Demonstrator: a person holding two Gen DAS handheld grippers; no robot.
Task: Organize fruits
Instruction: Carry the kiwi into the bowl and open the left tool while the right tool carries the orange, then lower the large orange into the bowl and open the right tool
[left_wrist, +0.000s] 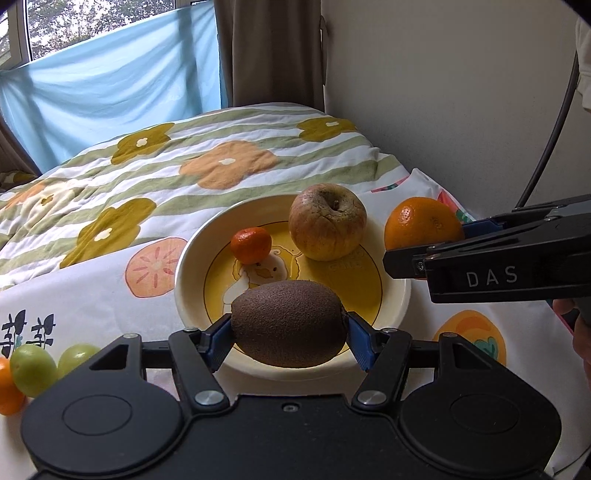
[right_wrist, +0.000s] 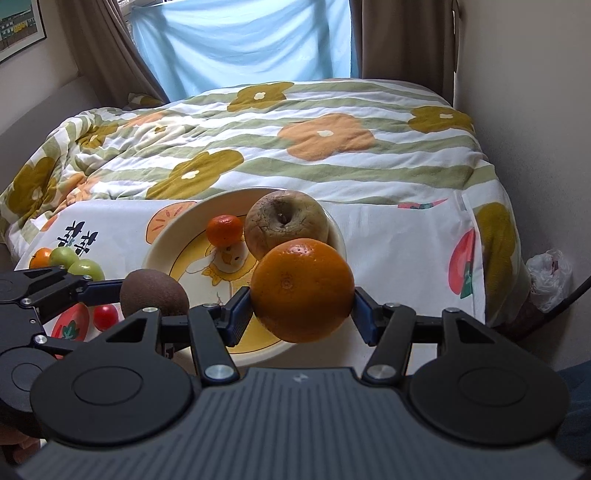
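Note:
My left gripper (left_wrist: 290, 334) is shut on a brown kiwi (left_wrist: 290, 323) and holds it over the near rim of a cream and yellow plate (left_wrist: 192, 258). The plate holds a wrinkled apple (left_wrist: 327, 221) and a small mandarin (left_wrist: 251, 245). My right gripper (right_wrist: 301, 306) is shut on a large orange (right_wrist: 303, 290), held above the plate's right edge (right_wrist: 162, 243). The orange (left_wrist: 421, 223) and right gripper (left_wrist: 461, 240) also show at the right of the left wrist view. The kiwi (right_wrist: 153, 291), apple (right_wrist: 286, 221) and mandarin (right_wrist: 224, 230) show in the right wrist view.
Two green fruits (left_wrist: 33, 369) and a small orange one (left_wrist: 7, 391) lie on the cloth left of the plate. A small red fruit (right_wrist: 105, 316) lies near the left gripper. A flowered quilt (right_wrist: 295, 147) covers the bed behind. A wall runs along the right.

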